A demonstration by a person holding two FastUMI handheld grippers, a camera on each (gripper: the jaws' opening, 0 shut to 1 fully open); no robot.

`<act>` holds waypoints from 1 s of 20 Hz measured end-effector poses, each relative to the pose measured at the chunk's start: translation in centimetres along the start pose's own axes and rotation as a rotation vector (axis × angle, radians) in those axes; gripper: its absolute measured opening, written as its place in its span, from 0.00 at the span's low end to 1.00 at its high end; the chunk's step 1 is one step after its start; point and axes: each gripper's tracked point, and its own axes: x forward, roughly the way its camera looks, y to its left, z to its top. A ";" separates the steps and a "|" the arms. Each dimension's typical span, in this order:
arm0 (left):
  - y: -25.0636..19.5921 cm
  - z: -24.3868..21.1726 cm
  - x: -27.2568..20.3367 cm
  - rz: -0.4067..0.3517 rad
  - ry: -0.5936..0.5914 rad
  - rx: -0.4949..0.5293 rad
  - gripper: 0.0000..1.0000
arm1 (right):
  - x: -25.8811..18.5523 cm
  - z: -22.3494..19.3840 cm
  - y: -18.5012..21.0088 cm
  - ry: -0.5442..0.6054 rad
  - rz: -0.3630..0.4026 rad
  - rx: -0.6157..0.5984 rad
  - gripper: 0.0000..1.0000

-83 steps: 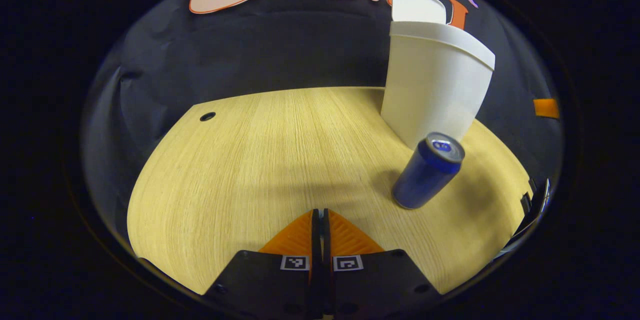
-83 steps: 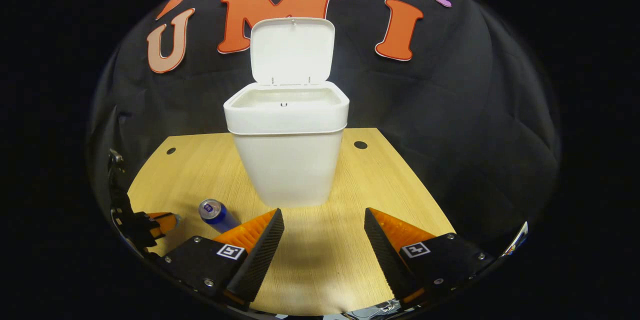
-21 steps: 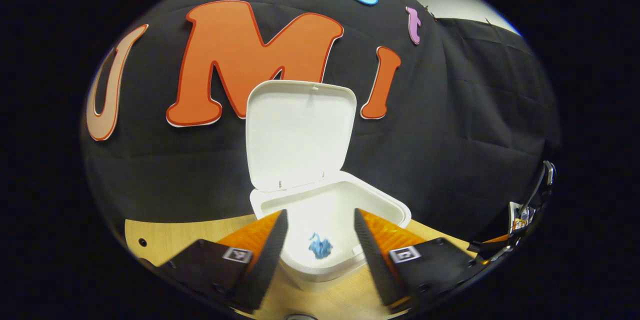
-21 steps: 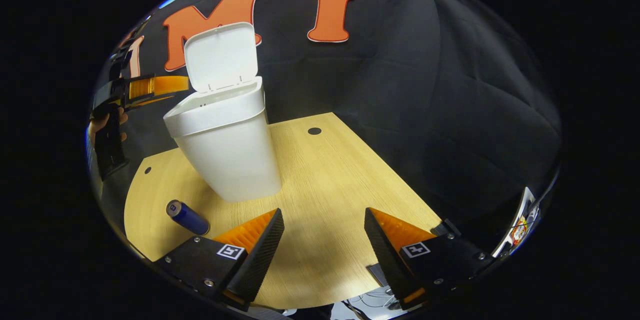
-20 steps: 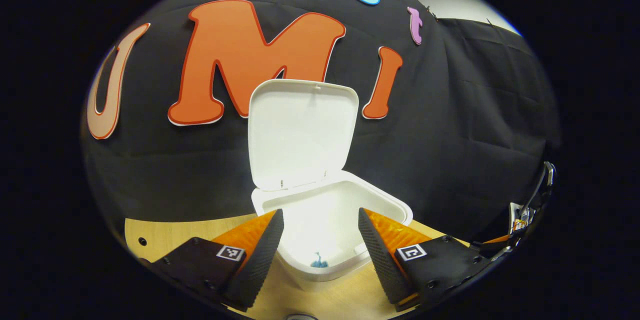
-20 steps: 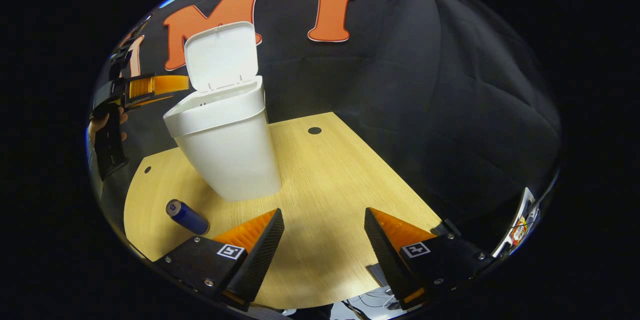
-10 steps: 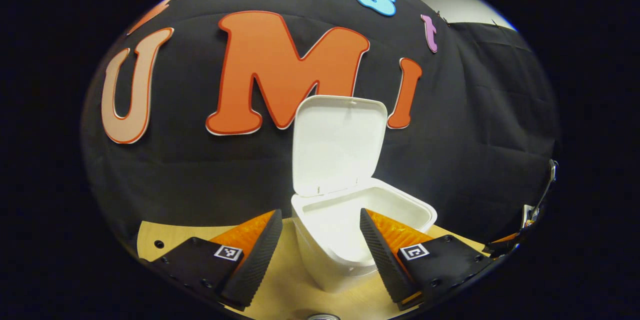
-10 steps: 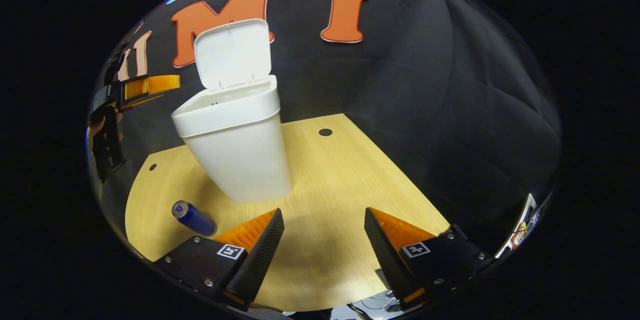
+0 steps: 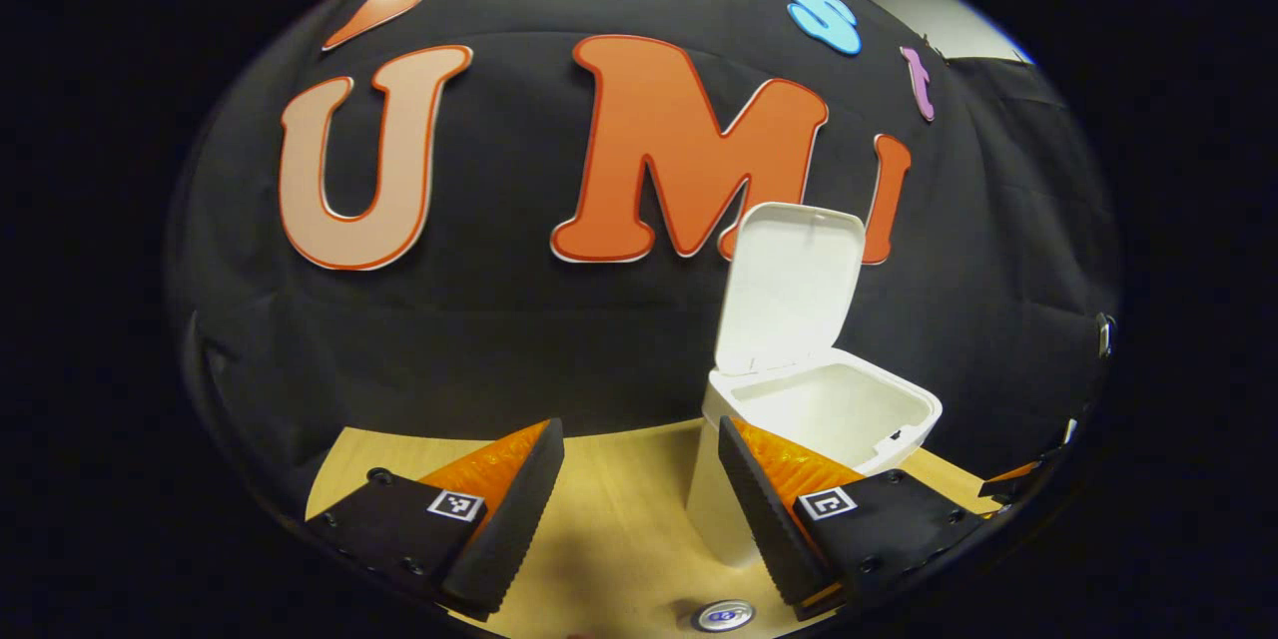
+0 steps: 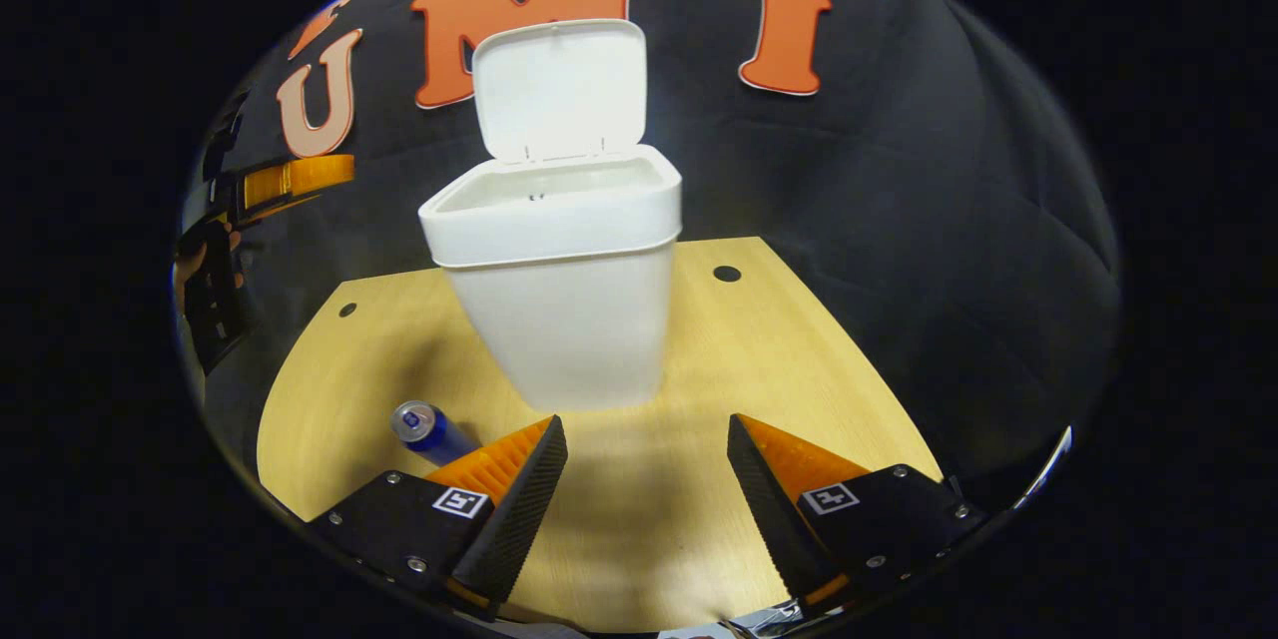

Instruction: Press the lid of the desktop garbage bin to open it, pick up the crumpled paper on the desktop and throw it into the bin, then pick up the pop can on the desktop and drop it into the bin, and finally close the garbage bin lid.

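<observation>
White plastic garbage bin (image 10: 559, 310) stands upright on the wooden surface (image 10: 759, 359), its lid (image 10: 557, 88) swung up toward the booth wall. Left of it the blue pop can (image 10: 427, 429) stands, long axis vertical, top up. Both the left gripper (image 9: 639, 489) and right gripper (image 10: 644, 489) have fingers spread, holding nothing.
</observation>
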 end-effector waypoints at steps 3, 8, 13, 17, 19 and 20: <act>3.3 -0.4 -1.6 0.062 -0.003 -0.013 0.98 | 0.8 0.6 2.8 0.001 0.047 -0.044 0.98; 8.6 -1.2 -4.4 0.165 0.000 -0.020 0.98 | 1.9 0.1 8.2 0.026 0.145 -0.106 0.99; 12.9 -1.6 -7.4 0.249 -0.017 -0.028 0.98 | 2.5 -0.6 12.8 0.052 0.228 -0.172 0.99; 15.5 -1.9 -9.0 0.298 -0.021 -0.023 0.98 | 3.2 -1.4 16.5 0.081 0.293 -0.197 0.98; 16.5 -2.2 -9.5 0.313 -0.017 -0.019 0.98 | 3.8 -2.0 18.0 0.099 0.309 -0.215 0.98; 17.0 -2.2 -9.9 0.322 -0.016 -0.016 0.98 | 4.0 -2.3 18.8 0.108 0.320 -0.224 0.99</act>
